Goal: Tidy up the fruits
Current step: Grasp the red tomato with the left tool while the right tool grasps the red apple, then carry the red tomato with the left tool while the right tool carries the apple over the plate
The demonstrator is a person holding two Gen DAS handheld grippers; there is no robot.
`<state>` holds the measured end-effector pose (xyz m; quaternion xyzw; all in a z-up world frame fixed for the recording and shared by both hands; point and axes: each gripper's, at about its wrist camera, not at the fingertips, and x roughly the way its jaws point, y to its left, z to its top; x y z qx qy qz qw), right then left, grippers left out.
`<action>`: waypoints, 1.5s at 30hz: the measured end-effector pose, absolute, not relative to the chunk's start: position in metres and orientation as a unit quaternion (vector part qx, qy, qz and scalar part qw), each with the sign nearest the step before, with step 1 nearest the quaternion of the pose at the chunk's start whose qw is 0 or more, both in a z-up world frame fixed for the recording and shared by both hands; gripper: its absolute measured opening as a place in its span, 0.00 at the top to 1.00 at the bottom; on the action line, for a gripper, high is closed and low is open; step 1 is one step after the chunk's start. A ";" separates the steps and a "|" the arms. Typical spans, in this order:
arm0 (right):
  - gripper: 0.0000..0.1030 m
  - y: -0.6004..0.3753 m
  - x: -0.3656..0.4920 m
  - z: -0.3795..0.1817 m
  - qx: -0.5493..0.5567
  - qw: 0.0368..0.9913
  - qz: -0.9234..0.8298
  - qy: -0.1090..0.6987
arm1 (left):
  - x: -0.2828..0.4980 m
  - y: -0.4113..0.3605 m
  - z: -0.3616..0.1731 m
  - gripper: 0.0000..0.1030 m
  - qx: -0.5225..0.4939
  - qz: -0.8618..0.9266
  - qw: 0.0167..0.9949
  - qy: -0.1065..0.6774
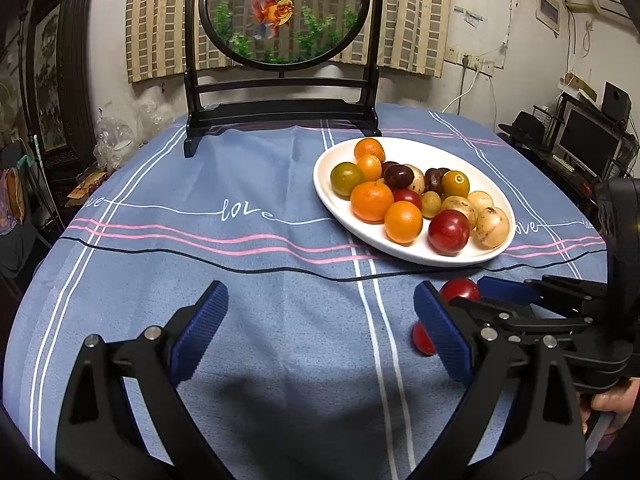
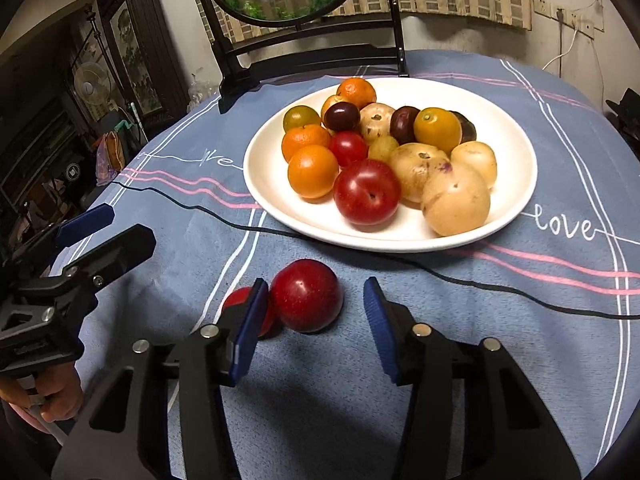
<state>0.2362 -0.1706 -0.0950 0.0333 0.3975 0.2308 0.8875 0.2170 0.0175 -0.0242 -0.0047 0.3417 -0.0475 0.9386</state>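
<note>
A white oval plate [image 1: 336, 196] [image 2: 516, 184] on the blue tablecloth holds several oranges, red and dark plums and pale yellow fruits. Two red plums lie on the cloth in front of it: a larger one [image 2: 307, 296] [image 1: 460, 289] and a smaller one [image 2: 240, 298] [image 1: 422, 339] partly hidden behind a finger. My right gripper [image 2: 316, 328] is open, low over the cloth, its fingers either side of the larger plum without closing on it. My left gripper [image 1: 320, 332] is open and empty over bare cloth, left of the plums.
A black wooden stand [image 1: 280, 112] with a round goldfish panel [image 1: 280, 12] stands at the table's back. A thin black cable [image 1: 200, 258] runs across the cloth in front of the plate. A desk with a monitor [image 1: 588, 144] is at the right.
</note>
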 end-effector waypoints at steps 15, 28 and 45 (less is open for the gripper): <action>0.62 -0.212 0.223 -0.064 0.111 0.901 0.230 0.351 | 0.211 -0.023 -0.039 0.17 0.069 -0.125 0.923 0.358; 0.62 -0.215 0.223 -0.062 0.118 0.898 0.225 0.360 | 0.219 -0.056 -0.064 0.68 0.099 -0.179 0.893 0.400; 0.62 -0.228 0.227 -0.053 0.120 0.909 0.213 0.339 | 0.229 -0.044 -0.045 0.72 0.062 -0.181 0.899 0.393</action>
